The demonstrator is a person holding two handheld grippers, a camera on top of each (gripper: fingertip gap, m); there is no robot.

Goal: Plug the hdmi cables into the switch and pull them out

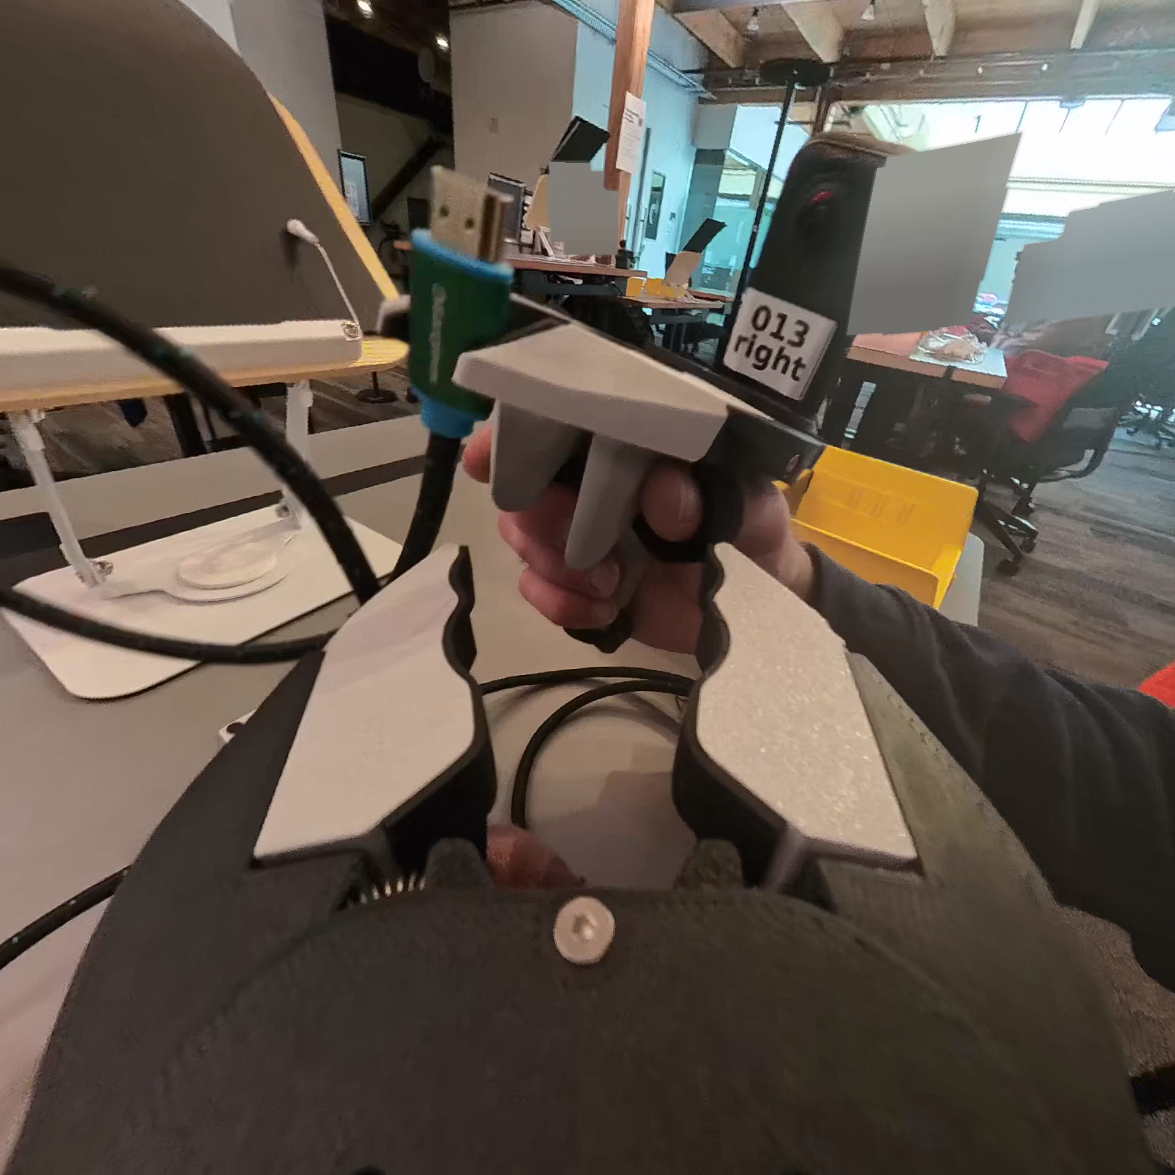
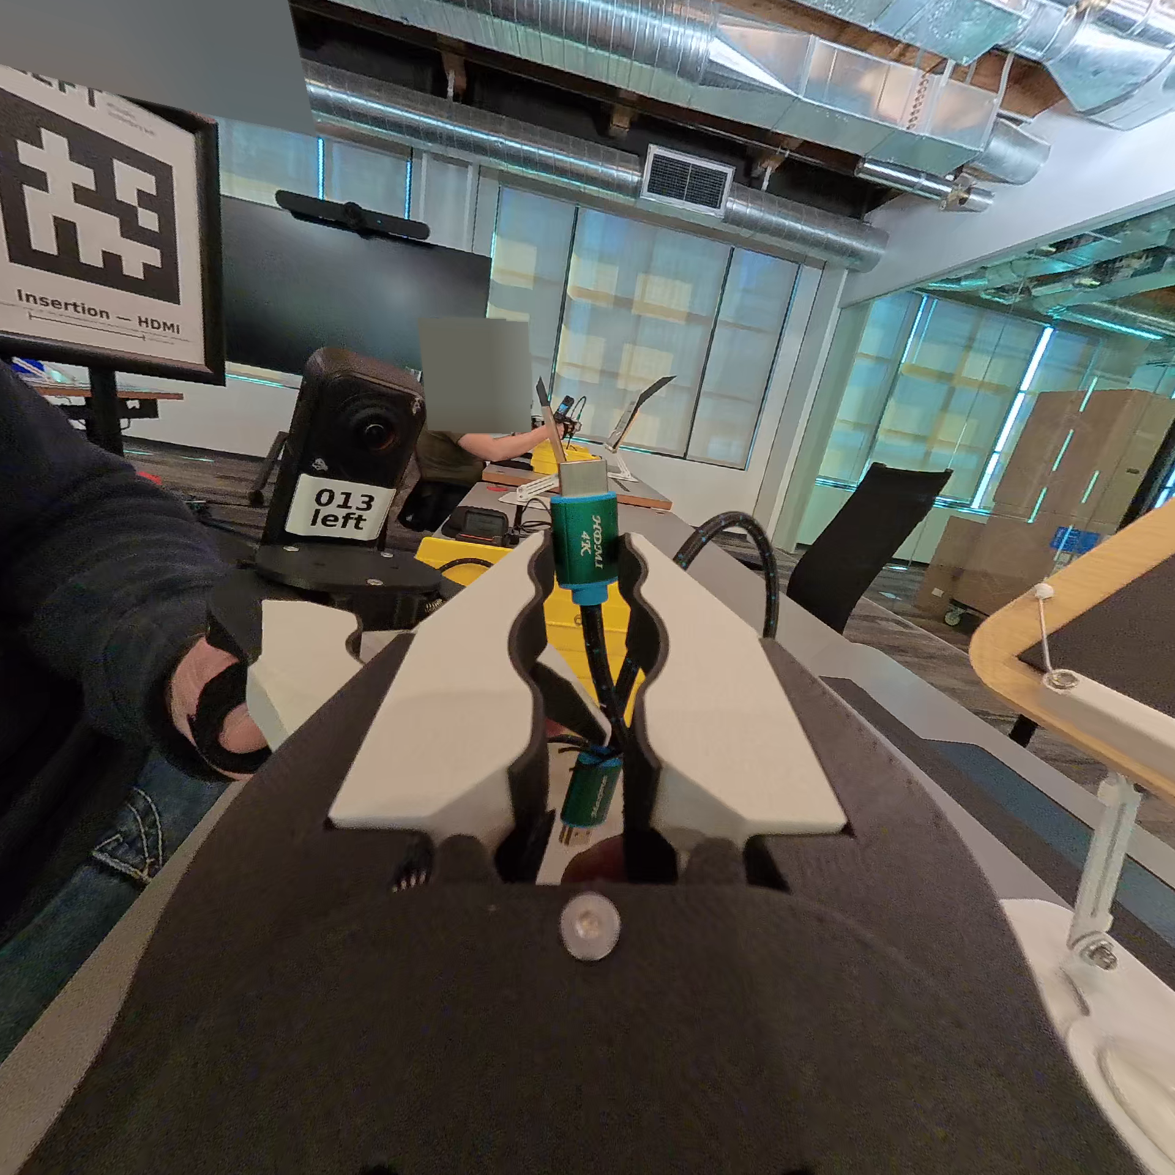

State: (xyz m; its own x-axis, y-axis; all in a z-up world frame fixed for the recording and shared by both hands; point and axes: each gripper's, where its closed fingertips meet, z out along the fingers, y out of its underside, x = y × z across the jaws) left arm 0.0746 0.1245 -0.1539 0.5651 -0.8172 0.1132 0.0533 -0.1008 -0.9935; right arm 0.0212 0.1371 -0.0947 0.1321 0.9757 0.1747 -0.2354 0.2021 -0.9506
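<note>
The HDMI plug (image 2: 582, 540) is clenched in my right claw (image 2: 585, 559), lifted upper-centre, unplugged; my left claw (image 1: 588, 610) is released and no switch shows.

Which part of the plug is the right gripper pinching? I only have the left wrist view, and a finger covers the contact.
Observer: The right gripper has its fingers shut on the lower half of the green plug, just above the blue collar. The metal tip sticks out past the fingertips.
Operator: Where does its cable go from there?
Observer: The black braided cable runs from the collar straight back through the gap between the fingers, towards the camera.
Operator: Is a second plug anywhere?
Observer: Yes, a second green plug shows lower down through that same gap, its metal tip pointing towards the camera.
</note>
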